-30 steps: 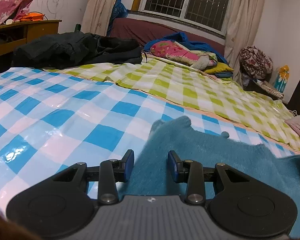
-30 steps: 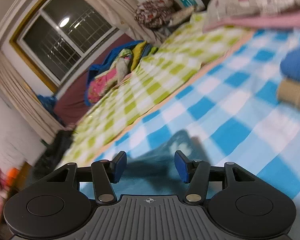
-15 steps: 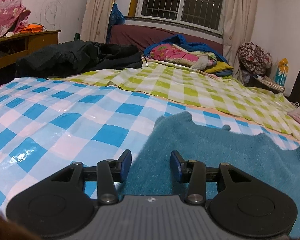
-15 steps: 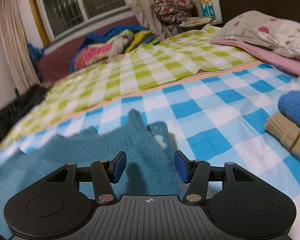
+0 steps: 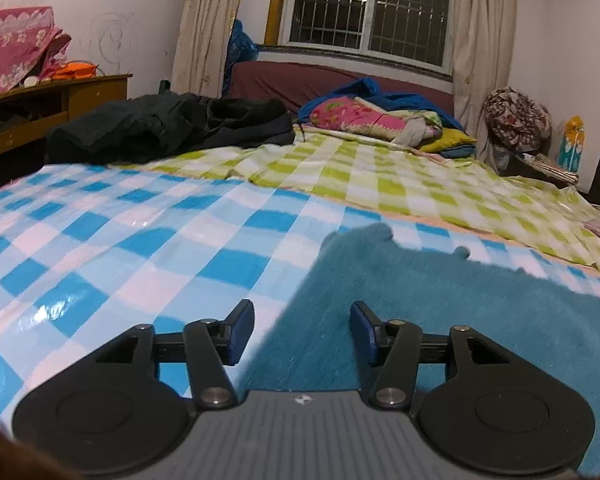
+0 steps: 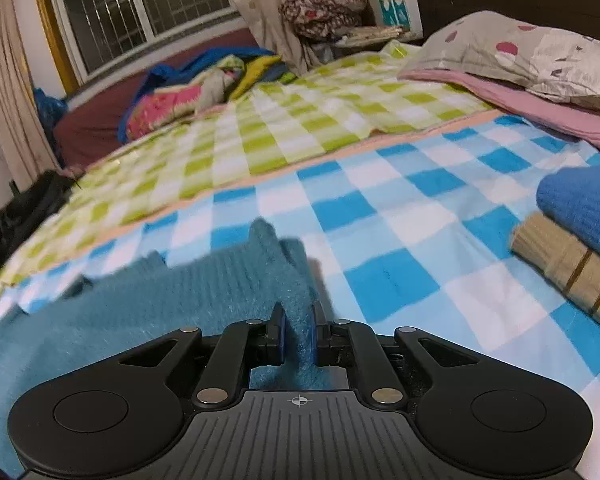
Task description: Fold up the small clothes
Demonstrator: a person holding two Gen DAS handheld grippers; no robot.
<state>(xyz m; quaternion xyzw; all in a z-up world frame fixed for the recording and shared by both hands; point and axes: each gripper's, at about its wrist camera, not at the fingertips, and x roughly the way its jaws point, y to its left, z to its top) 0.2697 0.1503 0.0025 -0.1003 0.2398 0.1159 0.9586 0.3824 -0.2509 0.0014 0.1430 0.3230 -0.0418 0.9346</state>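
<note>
A teal fuzzy knit garment (image 5: pixel 440 304) lies spread flat on the blue-and-white checked sheet (image 5: pixel 120 248). My left gripper (image 5: pixel 302 330) is open and hovers just over the garment's near left edge, with one finger over the sheet and one over the knit. In the right wrist view the same garment (image 6: pixel 160 304) fills the lower left. My right gripper (image 6: pixel 298 338) is shut on the garment's right edge, with teal fabric pinched between the blue pads.
A folded stack, blue knit (image 6: pixel 584 204) over a tan striped piece (image 6: pixel 568 272), lies at the right. A pillow (image 6: pixel 520 52) and pink cloth lie behind it. A green checked sheet (image 5: pixel 380 176), a black coat (image 5: pixel 160 128), piled bedding (image 5: pixel 372 120) and a wooden dresser (image 5: pixel 40 108) are beyond.
My right gripper has closed from open onto the garment's right edge. My left gripper has opened a little wider and stays over the left edge.
</note>
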